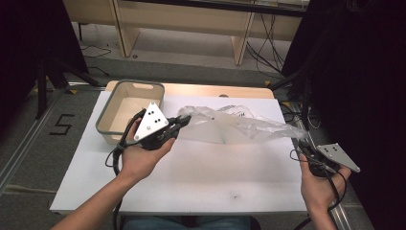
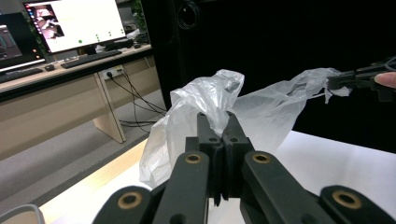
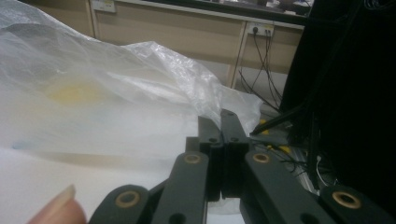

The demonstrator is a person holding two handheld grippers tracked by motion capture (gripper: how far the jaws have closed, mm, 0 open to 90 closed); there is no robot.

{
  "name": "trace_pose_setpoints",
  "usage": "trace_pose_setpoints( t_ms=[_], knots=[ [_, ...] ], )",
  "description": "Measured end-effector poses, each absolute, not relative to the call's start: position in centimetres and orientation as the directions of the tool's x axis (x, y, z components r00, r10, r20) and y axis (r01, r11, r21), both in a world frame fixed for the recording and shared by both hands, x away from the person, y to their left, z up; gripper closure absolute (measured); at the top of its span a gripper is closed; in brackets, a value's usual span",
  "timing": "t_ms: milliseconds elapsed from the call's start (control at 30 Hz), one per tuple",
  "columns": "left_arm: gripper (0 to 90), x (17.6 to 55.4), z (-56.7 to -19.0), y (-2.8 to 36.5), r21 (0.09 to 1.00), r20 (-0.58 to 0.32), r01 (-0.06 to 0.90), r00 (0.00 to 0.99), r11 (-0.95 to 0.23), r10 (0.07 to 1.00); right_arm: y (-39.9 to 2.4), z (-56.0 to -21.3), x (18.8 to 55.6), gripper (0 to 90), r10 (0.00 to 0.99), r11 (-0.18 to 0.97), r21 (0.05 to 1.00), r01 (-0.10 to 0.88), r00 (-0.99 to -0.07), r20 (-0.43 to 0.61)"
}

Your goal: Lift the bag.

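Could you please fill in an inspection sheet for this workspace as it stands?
Surface: white table, a small dark speck near its front edge.
Job's things: clear plastic bag, stretched above the table between both grippers.
Clutter: grey bin at the back left, looks empty.
Grippers: left gripper and right gripper each shut on a bag end.
Cables: one trails from each gripper; more under the desk.
Surroundings: desk, black curtains.
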State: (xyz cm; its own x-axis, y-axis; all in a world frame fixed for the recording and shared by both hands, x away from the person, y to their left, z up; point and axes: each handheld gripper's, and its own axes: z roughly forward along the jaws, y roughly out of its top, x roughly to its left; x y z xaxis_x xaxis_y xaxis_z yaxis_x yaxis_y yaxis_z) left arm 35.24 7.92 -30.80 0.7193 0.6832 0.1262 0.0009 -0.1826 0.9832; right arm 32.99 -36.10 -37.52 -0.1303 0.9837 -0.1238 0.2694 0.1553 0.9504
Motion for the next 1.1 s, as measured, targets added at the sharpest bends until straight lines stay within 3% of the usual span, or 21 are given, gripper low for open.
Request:
trace_pose_setpoints(
  t_ms=[1100],
  knots=[
    [89.1,36.6,-29.5,9.9,0.994,0.081,0.001,0.664,-0.109,0.743,-34.8,-34.8,34.6,90.0,0.984,0.14,0.972,0.187,-0.138,-0.115]
  ],
)
